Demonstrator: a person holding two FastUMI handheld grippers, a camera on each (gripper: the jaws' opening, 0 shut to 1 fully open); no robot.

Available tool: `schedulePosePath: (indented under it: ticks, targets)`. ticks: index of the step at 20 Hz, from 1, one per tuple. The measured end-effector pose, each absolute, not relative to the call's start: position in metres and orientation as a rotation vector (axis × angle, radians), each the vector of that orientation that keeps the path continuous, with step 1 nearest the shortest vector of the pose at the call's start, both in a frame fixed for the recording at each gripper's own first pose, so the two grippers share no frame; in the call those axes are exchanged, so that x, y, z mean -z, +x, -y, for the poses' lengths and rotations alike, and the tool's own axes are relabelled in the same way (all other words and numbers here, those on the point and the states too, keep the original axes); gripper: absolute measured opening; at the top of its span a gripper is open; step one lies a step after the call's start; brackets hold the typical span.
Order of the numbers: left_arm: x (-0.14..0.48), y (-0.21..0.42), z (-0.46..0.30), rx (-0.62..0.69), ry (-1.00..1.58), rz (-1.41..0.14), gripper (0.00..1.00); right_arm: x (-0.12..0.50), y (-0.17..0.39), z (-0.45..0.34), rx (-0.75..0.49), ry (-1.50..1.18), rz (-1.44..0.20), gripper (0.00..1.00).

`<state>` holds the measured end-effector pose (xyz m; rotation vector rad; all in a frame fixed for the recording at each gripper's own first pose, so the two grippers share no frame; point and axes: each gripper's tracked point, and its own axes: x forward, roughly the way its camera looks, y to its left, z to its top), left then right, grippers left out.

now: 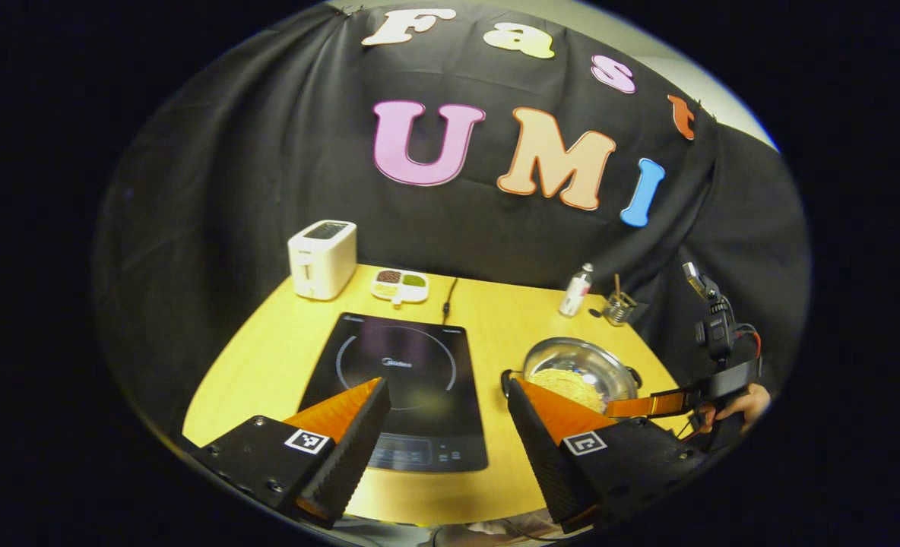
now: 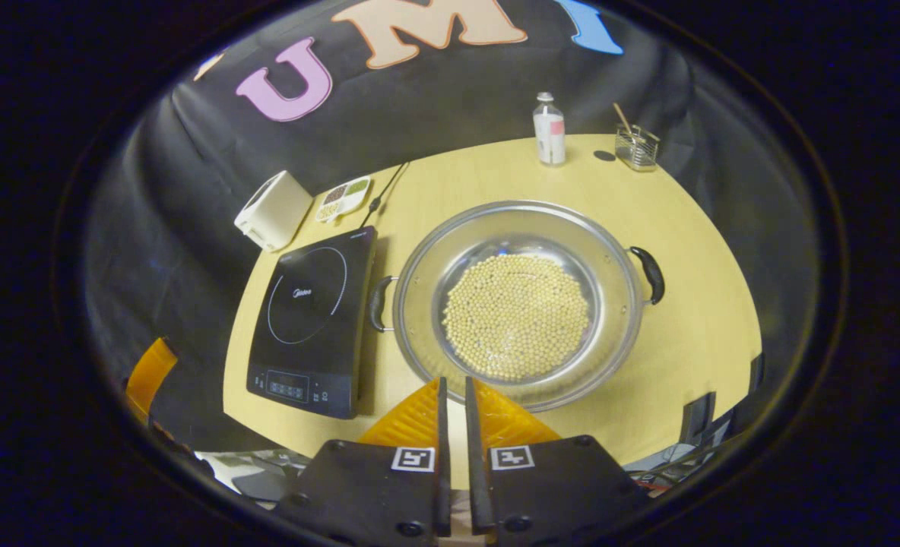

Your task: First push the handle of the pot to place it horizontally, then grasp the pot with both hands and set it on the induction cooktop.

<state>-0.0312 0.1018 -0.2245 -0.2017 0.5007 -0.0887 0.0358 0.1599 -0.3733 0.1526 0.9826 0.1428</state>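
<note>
**Pot beside the cooktop, both tools free**

From the right gripper view I look down on the pot [image 2: 517,304], a wide steel pan with pale beans heaped in its middle, standing on the yellow worktop [image 2: 693,334]. Its two dark handles sit at about 9 and 3 o'clock on the rim, so they lie roughly level across my picture. The 9 o'clock handle is just beside the edge of the induction cooktop [image 2: 309,323], though I cannot tell whether they touch. My right tool [image 2: 454,395] hangs at the pot's 6 o'clock, its fingers nearly pressed together with only a thin slit between them, pinching nothing.

In the left gripper view my left tool [image 1: 450,403] is spread wide and holds nothing; the cooktop [image 1: 404,380] lies between and beyond its fingers, and the pot [image 1: 581,372] shows at about 3 o'clock of the cooktop. Farther right I see the right tool [image 1: 648,404] reaching in over the pot's near rim, with a hand [image 1: 739,406] on its grip.

At the worktop's far edge (around 12 o'clock) stand a white toaster [image 1: 322,258], a small divided dish [image 1: 400,286], a bottle [image 1: 576,290] and a glass holder with sticks [image 1: 619,307].
</note>
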Motion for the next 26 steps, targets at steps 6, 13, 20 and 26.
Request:
schedulePosePath:
  ticks: [6,13,20,26]
  targets:
    - [0.258,0.0,-0.063,0.146,-0.199,-0.62,0.96,0.371,0.05,-0.115,-0.149,0.175,-1.0,0.51]
    - [0.302,0.042,0.004,0.211,-0.281,-0.785,0.96,0.378,0.1,-0.055,-0.149,0.172,-1.018,0.99]
    - [0.349,0.072,0.027,0.202,-0.274,-0.938,0.97,0.404,0.141,0.004,-0.113,0.217,-1.104,0.99]
    - [0.385,0.086,0.031,0.147,-0.238,-1.077,0.97,0.448,0.152,0.02,-0.17,0.212,-1.241,1.0]
